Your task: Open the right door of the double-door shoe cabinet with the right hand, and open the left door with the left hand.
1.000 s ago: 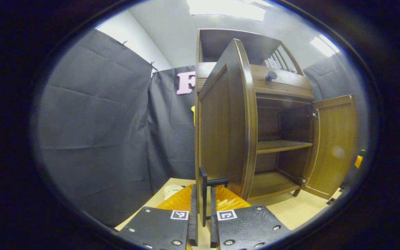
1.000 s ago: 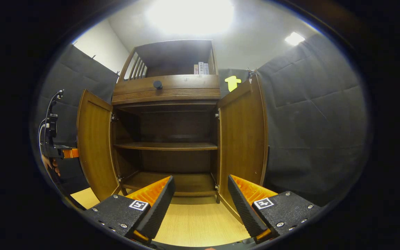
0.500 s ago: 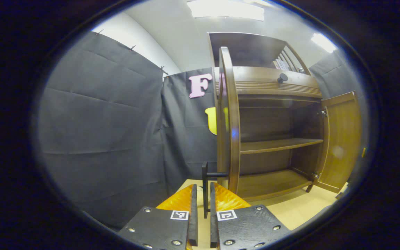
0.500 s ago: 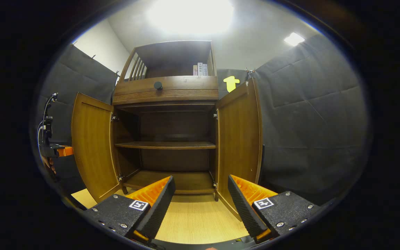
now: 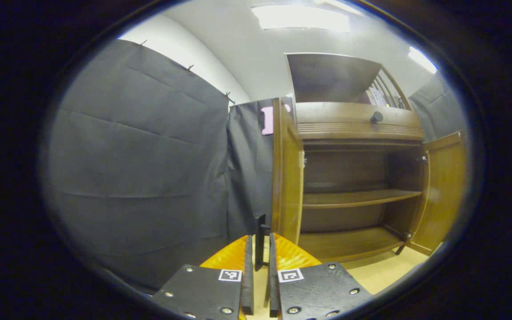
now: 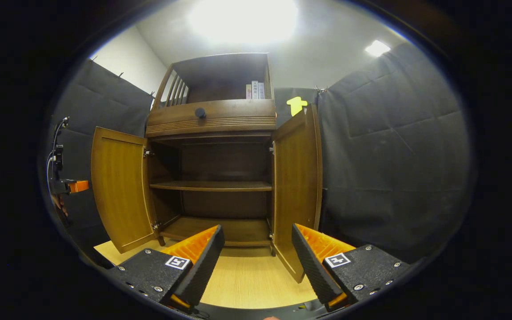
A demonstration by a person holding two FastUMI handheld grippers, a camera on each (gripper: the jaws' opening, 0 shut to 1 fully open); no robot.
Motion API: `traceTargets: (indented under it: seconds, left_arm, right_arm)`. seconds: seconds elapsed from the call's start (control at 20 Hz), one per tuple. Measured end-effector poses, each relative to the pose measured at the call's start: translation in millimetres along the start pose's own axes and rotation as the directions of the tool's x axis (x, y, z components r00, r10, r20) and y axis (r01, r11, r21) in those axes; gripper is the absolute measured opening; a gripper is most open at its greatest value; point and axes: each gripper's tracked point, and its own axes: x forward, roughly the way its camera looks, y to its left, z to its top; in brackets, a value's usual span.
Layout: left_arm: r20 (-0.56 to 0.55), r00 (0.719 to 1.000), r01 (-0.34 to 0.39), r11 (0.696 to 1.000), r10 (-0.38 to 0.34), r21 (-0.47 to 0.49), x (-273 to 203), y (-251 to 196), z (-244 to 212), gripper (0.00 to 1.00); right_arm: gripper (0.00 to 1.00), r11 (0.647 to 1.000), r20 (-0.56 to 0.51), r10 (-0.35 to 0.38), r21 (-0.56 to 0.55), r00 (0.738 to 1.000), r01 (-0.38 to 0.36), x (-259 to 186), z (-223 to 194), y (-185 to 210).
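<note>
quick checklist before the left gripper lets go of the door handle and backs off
1. Left door swung wide open: ok, its inner face turns outward in the right gripper view.
2. Right door open: ok.
3. Left gripper shut on the black handle: ok, the fingers close in on the bar.
4. Right gripper free of the cabinet: ok, jaws apart, nothing between them.
5. Shelf and cabinet floor with nothing that could fall out: ok.
6. Room behind the left gripper to pull back: cannot tell.
</note>
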Motion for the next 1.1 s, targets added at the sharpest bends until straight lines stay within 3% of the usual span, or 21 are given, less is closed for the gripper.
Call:
traceTargets:
  seconds: [0.35,0.4,0.45,0.75,0.85,0.95,1.1]
  left_arm:
    - [0.009,0.989,0.147,0.989,-0.147,0.031,-73,-77,26,0.20]
    - [0.006,0.985,0.171,0.985,-0.171,0.035,-82,-88,27,0.14]
    - [0.002,0.981,0.193,0.980,-0.194,0.043,-89,-97,26,0.14]
    - [-0.027,0.975,0.224,0.974,-0.223,0.035,-121,-116,16,0.18]
    - [-0.025,0.973,0.231,0.972,-0.230,0.048,-129,-119,15,0.15]
    - [-0.024,0.973,0.232,0.971,-0.232,0.055,-134,-123,14,0.22]
    - [-0.031,0.971,0.240,0.969,-0.239,0.050,-142,-126,9,0.68]
  right_arm:
    - [0.94,1.000,0.014,0.006,0.019,1.000,-0.006,-25,4,-8]
    - [0.94,1.000,0.009,0.010,0.025,1.000,-0.010,-28,2,-7]
    - [0.94,0.999,0.004,0.014,0.032,1.000,-0.014,-31,1,-6]
    - [0.94,0.998,0.018,0.039,0.046,0.999,-0.040,-50,2,0]
    - [0.94,0.998,0.024,0.043,0.048,0.999,-0.044,-54,3,2]
    - [0.94,0.998,0.028,0.045,0.052,0.999,-0.047,-58,3,4]
    - [0.94,0.997,0.027,0.053,0.055,0.998,-0.054,-61,1,7]
